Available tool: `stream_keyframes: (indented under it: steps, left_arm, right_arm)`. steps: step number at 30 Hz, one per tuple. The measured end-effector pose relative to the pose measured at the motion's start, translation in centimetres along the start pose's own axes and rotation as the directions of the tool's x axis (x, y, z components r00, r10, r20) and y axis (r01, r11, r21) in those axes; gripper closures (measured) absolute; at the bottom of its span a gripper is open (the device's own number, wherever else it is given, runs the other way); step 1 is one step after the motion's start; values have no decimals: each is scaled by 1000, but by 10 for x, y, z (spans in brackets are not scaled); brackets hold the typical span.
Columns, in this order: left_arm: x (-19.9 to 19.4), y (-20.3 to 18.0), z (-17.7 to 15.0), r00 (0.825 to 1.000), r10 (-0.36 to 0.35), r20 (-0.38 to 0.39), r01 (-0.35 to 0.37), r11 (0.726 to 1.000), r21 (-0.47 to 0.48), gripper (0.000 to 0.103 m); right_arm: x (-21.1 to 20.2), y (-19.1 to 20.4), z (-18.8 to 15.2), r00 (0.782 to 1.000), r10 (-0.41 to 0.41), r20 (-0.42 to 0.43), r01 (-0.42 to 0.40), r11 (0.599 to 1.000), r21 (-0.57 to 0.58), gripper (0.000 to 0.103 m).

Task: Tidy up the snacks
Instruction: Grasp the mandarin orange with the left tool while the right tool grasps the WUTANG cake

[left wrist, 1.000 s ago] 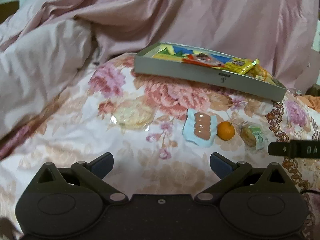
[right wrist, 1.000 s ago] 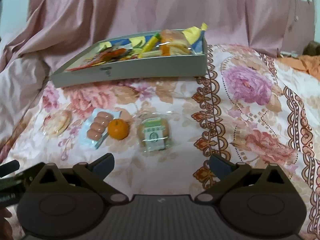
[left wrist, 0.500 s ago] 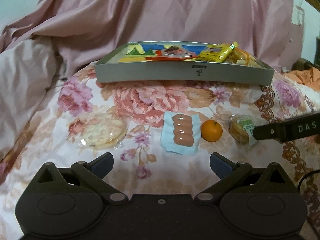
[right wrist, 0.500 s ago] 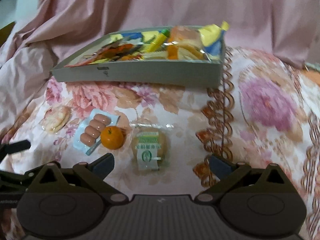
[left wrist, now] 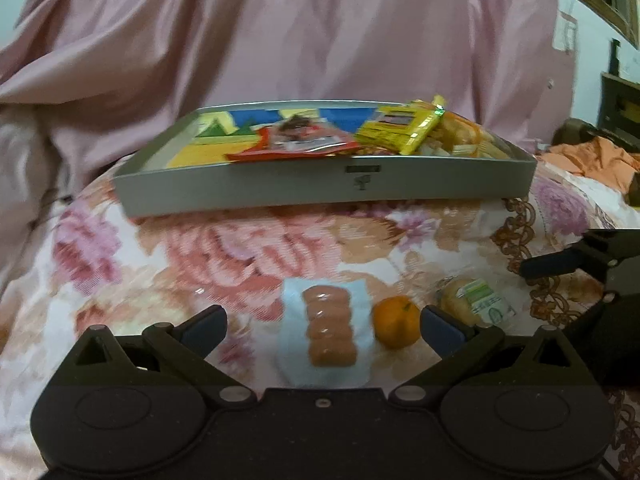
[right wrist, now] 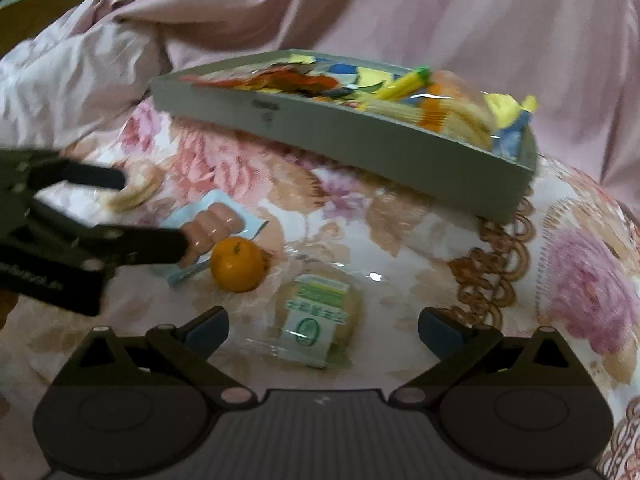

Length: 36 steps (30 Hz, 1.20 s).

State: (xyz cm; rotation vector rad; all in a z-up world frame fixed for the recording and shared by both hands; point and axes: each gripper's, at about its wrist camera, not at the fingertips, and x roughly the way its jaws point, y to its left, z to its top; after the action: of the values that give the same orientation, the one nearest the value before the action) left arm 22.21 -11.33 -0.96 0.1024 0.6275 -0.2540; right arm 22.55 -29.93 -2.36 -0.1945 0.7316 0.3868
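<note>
Crowding the sausage pack (left wrist: 330, 330): orange (left wrist: 396, 326), wrapped bun (left wrist: 474, 304).

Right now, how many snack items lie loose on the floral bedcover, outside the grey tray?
4: a sausage pack, an orange beside it, a wrapped bun nearest the right hand-held gripper, and a wrapped round pastry, partly hidden behind the left hand-held gripper.

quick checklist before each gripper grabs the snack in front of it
1. Left gripper open: ok.
2. Sausage pack centred between the left gripper's fingers: ok.
3. Right gripper open: ok.
4. Wrapped bun between the right gripper's fingers: ok.
5. Orange clear of both grasps: cannot tell; it sits close beside both packs.
6. Room in the tray: ok at its left end.
</note>
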Motion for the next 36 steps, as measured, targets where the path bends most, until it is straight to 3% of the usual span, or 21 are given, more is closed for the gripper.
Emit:
stream_keyframes:
  steps: [5,10,25,33,36]
  left_arm:
    - [15,-10,1,1000,-10,-16,11,999,46,1]
    - [20,-12,2,998,-46,-35,47,998,47,2]
    - [33,-24,10,982,-174,-72,176,984,14,32]
    - [45,-20,6,972,-196,-128,193,981,-37,49]
    - [47,-20,6,974,-189,-127,185,982,-43,50]
  right_arm:
    - [8,10,-2,999,-35,3,35,996,-78,0]
    - [11,9,-1,999,-43,5,43,996,-84,3]
    - [11,10,-2,1000,-2,21,4,997,-83,22]
    - [9,12,-3,999,-16,38,21,993,-119,25]
    - [11,10,-3,999,-14,37,17,995,-102,25]
